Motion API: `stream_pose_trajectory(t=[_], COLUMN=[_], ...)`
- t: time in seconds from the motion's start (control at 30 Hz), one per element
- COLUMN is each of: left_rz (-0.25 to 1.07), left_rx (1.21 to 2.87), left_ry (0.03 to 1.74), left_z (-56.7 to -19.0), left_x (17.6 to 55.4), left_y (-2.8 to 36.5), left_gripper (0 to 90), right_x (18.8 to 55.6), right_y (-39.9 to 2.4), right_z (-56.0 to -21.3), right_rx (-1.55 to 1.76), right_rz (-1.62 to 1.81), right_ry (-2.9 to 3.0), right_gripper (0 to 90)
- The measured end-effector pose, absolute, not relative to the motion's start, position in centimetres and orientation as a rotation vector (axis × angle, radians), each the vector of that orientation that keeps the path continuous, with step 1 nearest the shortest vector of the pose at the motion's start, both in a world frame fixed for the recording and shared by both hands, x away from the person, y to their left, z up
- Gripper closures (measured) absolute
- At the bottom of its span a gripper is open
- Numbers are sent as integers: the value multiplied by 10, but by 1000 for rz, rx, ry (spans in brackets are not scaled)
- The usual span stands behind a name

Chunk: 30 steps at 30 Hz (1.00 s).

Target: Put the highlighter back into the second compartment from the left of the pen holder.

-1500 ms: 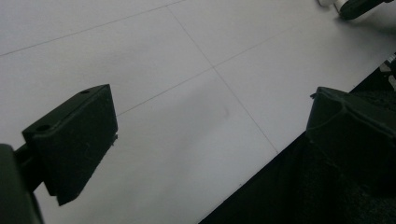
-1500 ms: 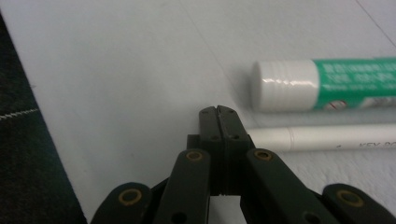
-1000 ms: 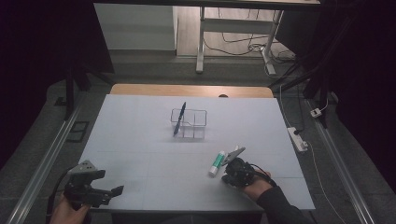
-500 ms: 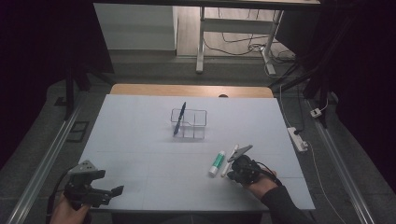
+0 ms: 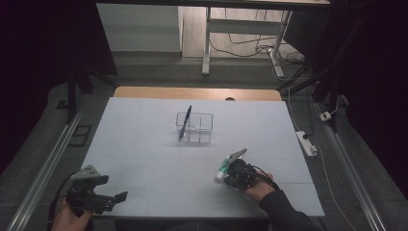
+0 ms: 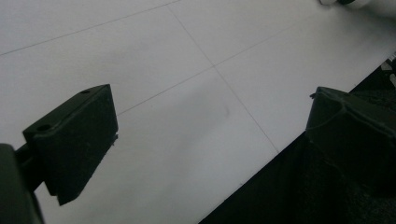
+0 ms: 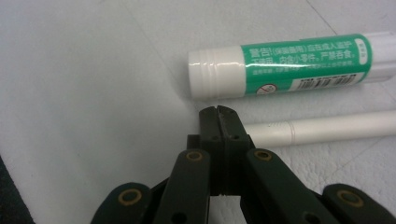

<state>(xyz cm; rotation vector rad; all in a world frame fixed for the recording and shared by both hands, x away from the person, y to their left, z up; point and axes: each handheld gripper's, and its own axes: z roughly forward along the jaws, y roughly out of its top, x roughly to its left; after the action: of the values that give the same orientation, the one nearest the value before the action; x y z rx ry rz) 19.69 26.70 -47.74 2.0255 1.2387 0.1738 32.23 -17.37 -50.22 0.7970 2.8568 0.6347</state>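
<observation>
At the near edge of the bench point(image 5: 144, 159), the left gripper point(image 6: 210, 140) is held released and idle. The right gripper point(image 7: 218, 116) is clenched on nothing, its tips just beside the glue stick point(image 7: 280, 65) and white pen point(image 7: 327, 128), both not yet grasped. Farther off, one dark pen point(image 5: 185, 122) already stands in the clear organizer point(image 5: 204, 116); transfer is judged incomplete.

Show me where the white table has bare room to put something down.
The widest free patch on the table lies between the clear organizer with its dark pen and the left gripper. The strip behind the organizer is bare too. It is crowded at the right gripper, beside the glue stick and white pen.
</observation>
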Motion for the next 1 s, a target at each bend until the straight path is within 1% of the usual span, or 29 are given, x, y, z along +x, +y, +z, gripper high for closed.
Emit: stream_pose_trajectory(t=[0.33,0.7,0.87,1.0], left_rz=[172,172,171,171], left_rx=[2024,2024,2024,2024], left_ry=[1239,1240,1241,1240], left_z=[-477,-477,-478,-478], left_x=[197,197,197,197], left_y=[267,267,267,267], left_gripper=[24,24,24,24], right_x=[327,336,336,344], right_y=[-186,-210,-207,-202], right_z=[-501,-499,-492,-491], right_rx=[865,956,943,941], right_rz=[610,579,630,649], right_ry=[2825,2779,2763,2740], right_gripper=[900,900,900,900])
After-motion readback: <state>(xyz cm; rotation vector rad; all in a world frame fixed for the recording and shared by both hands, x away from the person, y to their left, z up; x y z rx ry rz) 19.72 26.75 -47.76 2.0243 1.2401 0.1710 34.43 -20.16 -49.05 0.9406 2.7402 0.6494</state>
